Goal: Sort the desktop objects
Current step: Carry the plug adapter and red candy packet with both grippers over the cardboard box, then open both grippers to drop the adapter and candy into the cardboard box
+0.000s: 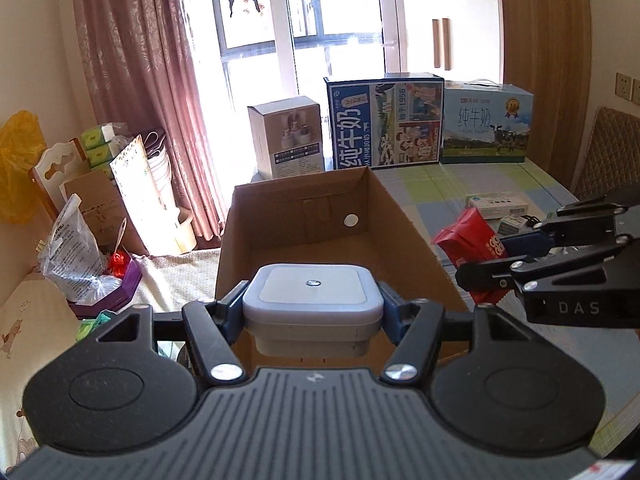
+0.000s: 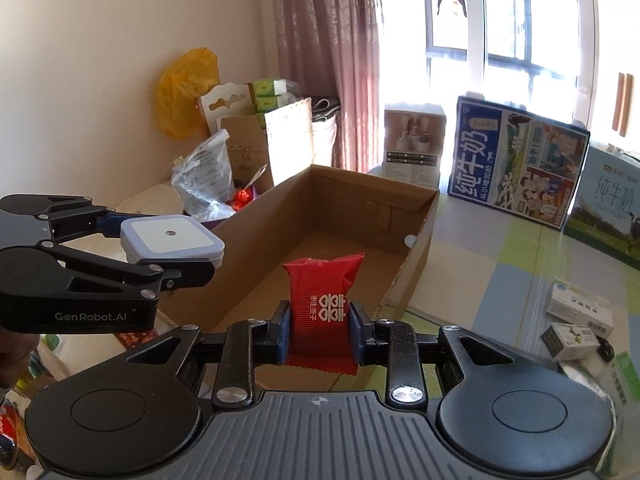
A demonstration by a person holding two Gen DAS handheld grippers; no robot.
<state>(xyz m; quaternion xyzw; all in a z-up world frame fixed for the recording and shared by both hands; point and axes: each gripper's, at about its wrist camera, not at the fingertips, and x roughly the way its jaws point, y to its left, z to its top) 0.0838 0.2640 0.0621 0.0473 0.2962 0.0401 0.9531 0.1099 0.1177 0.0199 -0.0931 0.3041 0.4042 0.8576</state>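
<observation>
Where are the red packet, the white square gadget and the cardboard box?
red packet (image 2: pixel 322 304), right wrist view, its printed front.
white square gadget (image 1: pixel 312 290), left wrist view, its top face.
cardboard box (image 2: pixel 352 196), right wrist view, inside of far wall.

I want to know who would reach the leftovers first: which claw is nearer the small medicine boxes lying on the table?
Right. The right claw, shut on the red packet, has the medicine boxes just off its right side; the left claw, holding the white square device, is farther left.

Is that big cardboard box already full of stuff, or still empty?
Empty, as far as can be seen: the cardboard box is open on top, and its bare brown floor shows in both views. The near corner is hidden.
</observation>
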